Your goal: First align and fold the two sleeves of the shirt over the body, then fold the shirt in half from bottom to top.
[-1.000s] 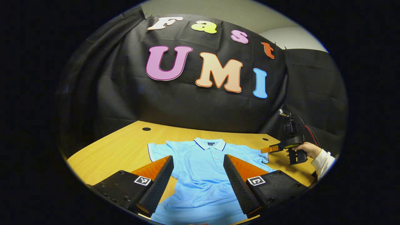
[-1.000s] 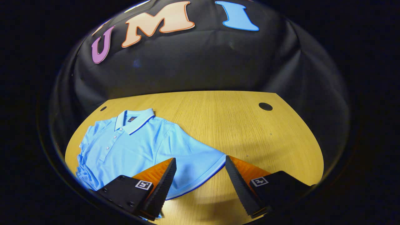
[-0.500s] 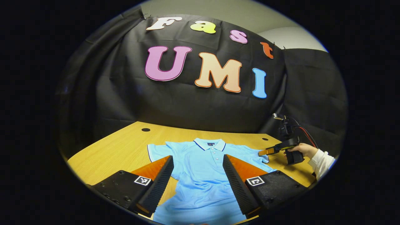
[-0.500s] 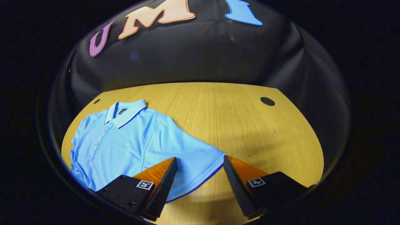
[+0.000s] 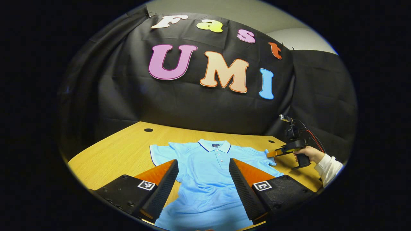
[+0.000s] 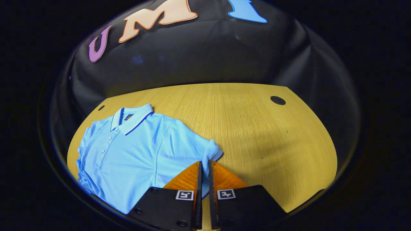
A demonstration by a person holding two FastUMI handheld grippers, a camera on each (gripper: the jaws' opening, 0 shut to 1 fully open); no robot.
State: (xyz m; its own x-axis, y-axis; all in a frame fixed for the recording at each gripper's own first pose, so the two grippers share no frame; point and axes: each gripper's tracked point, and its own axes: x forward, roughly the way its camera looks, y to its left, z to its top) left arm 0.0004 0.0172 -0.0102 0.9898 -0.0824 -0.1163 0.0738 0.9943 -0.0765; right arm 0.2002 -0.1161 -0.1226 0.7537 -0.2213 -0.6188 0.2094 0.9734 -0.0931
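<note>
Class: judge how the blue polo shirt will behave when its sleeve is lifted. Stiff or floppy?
Probably floppy: the sleeve already bunches where the right gripper pinches it. The shirt looks thin and light, and may drag along the smooth table.

Looks like a lab demo/recording booth, not a home. Black cloth wall (image 5: 199, 106) draped across 9 to 3 o'clock behind a wood-grain desk (image 6: 244, 122) with round cable holes (image 6: 277, 100). Plain pale room wall (image 5: 231, 12) visible above the cloth at 12 o'clock.
</note>
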